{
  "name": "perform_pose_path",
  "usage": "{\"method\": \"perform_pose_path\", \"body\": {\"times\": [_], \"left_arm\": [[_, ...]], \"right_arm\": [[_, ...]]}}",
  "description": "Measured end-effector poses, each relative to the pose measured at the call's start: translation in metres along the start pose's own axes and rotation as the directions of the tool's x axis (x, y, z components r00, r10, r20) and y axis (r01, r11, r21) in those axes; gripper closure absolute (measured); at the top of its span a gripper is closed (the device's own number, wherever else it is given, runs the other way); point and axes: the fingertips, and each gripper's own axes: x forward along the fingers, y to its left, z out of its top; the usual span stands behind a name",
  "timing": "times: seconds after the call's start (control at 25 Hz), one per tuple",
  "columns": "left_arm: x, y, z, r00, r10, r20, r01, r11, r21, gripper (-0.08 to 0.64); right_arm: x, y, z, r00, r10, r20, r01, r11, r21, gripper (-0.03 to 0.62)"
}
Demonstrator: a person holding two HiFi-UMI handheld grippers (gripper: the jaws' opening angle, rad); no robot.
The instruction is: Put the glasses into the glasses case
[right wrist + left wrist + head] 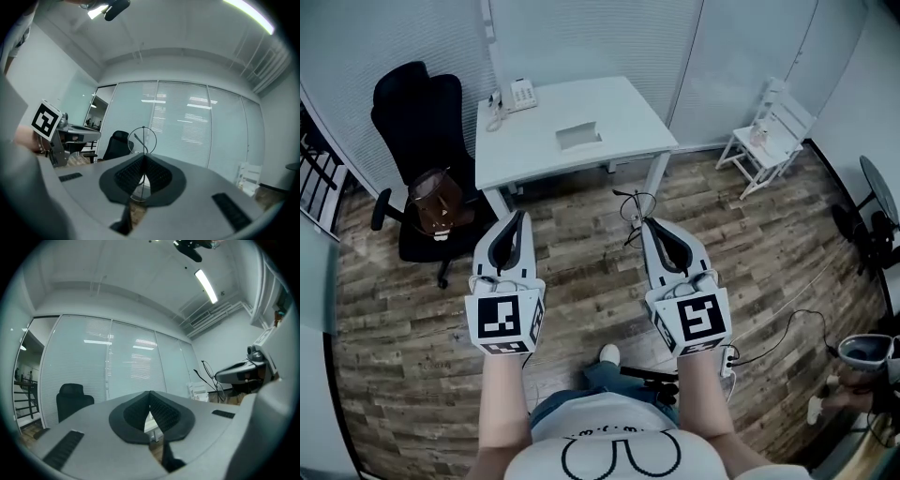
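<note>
Both grippers held level over the wood floor [581, 281], short of the white tabletop [609, 108].
Left gripper [519, 216]: jaws clenched, nothing between them. The glasses [633, 208] are clamped in the right gripper [645, 223] jaws, held in the air near the tabletop's front edge.

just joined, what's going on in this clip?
A person stands facing a white desk with a gripper in each hand. The right gripper is shut on thin wire-framed glasses, held in the air short of the desk. The left gripper is shut with nothing in it. What looks like the open glasses case sits on the desk, so the glasses are not in it yet.
</note>
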Motion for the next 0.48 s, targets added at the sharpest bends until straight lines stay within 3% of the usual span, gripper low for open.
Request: {"method": "perform_pose_path", "body": {"times": [0.28, 0.48], "left_arm": [[0.061, -0.035, -0.004, 1.000, -0.006, 0.000, 0.006, 1.000, 0.014, 0.543], [0.092, -0.032, -0.017, 1.000, 0.014, -0.022, -0.014, 1.000, -0.006, 0.543]], "right_arm": [[0.031, -0.061, -0.016, 1.000, 0.014, 0.003, -0.014, 1.000, 0.016, 0.575], [0.056, -0.079, -0.029, 0.999, 0.033, -0.003, -0.033, 0.999, 0.020, 0.575]]}}
